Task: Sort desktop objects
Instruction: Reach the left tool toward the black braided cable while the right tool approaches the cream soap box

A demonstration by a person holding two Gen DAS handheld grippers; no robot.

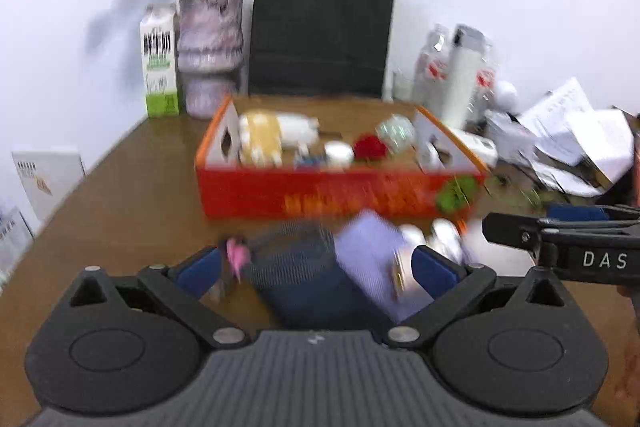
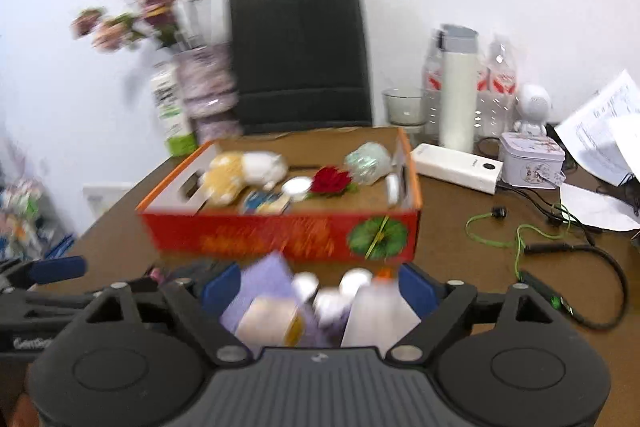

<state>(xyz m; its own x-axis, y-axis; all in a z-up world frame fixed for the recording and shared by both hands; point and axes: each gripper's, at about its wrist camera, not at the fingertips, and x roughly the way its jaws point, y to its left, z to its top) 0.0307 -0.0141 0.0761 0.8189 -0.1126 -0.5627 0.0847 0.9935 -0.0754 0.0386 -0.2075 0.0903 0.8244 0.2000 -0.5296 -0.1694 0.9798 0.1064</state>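
A cluttered home or office desk is showing here: a brown table [image 2: 460,239] is sitting against a white wall. At upper left a vase [image 1: 210,55] is holding dried flowers; at right, papers [image 2: 600,131], cables [image 2: 576,251] and a power bank [image 2: 456,167] are lying about.

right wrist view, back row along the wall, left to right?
flowers in vase → black bag → glass cup → white flask → white figurine → papers
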